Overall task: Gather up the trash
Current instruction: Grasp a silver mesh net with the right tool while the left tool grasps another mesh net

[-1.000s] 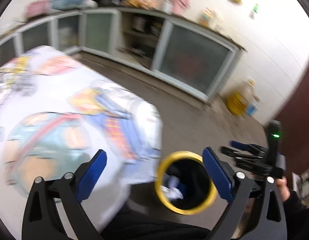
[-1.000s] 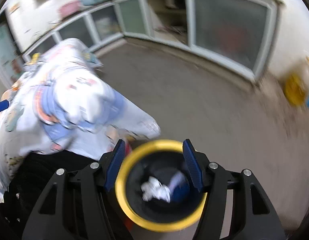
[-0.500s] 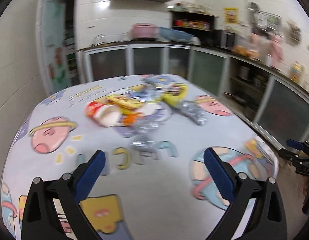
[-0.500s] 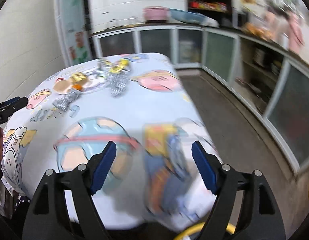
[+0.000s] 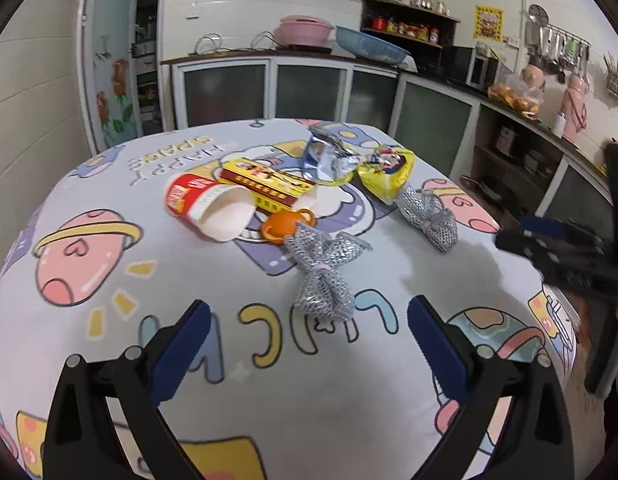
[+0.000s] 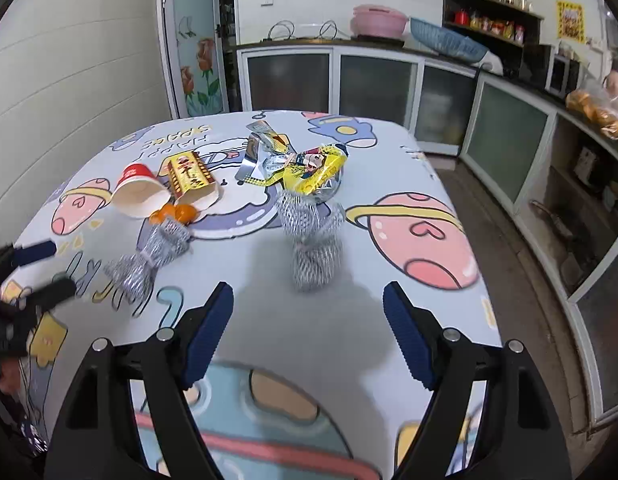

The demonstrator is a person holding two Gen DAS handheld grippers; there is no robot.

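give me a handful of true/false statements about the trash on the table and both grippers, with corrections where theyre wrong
1. The paper cup stands upright. False: it lies on its side, its mouth facing the camera.
2. Two silver mesh bundles lie on the tablecloth. True: one in front of the left gripper, the other in front of the right gripper.
3. The right gripper holds the yellow snack wrapper. False: its jaws are open with nothing between them, and the wrapper lies on the table.
4. The left gripper is open and holds nothing. True.
5. The orange peel lies beside the cup. True.
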